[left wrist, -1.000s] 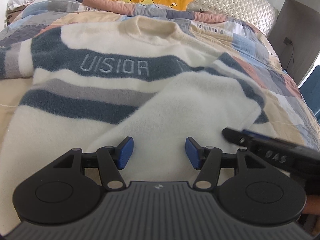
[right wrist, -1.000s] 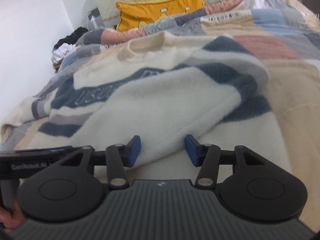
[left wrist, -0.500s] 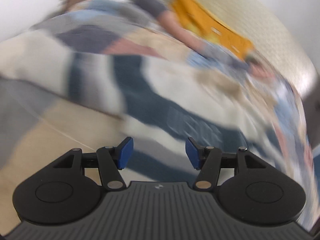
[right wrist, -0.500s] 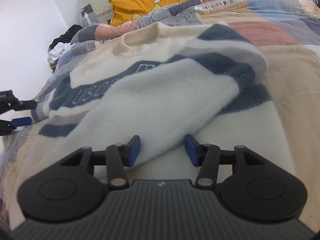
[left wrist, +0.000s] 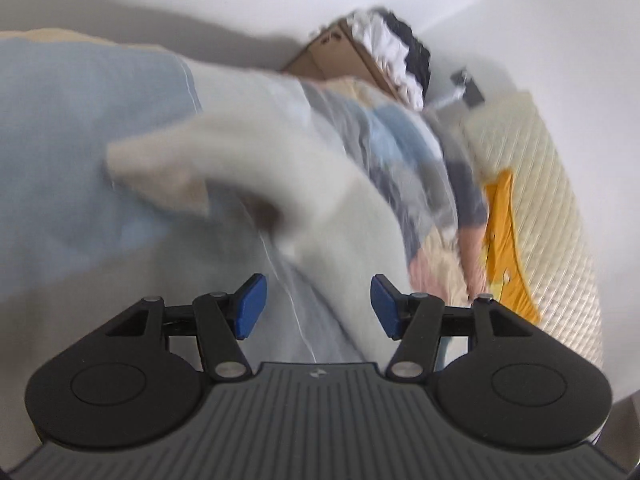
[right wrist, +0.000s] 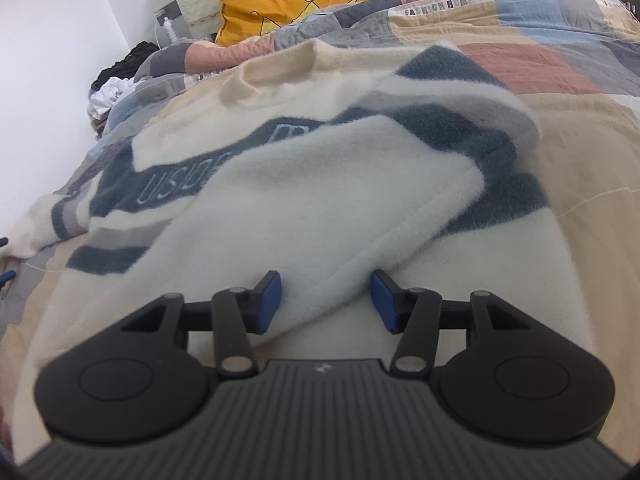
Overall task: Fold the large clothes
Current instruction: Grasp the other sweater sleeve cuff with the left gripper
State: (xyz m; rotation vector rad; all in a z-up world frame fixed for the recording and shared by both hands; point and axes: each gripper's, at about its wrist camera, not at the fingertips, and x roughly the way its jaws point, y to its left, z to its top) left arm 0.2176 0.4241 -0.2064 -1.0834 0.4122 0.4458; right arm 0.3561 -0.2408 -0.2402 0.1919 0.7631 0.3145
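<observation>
While lying spread across the patchwork quilt (right wrist: 540, 24), showing sharp only in the right wrist view: one fluffy cream sweater (right wrist: 320, 200) with dark blue stripes, one sleeve folded over its chest. Appearing in the left wrist view merely as a blurred pale sleeve (left wrist: 248, 168), plus one cardboard box (left wrist: 340, 56) heaped with clothes, missing from the other view. Leaning at the quilted headboard, one yellow cushion (right wrist: 296, 4). Hovering gaping, pinching nothing: right gripper (right wrist: 326, 300) straddling the folded sleeve's edge, left gripper (left wrist: 316, 306) over quilt.
</observation>
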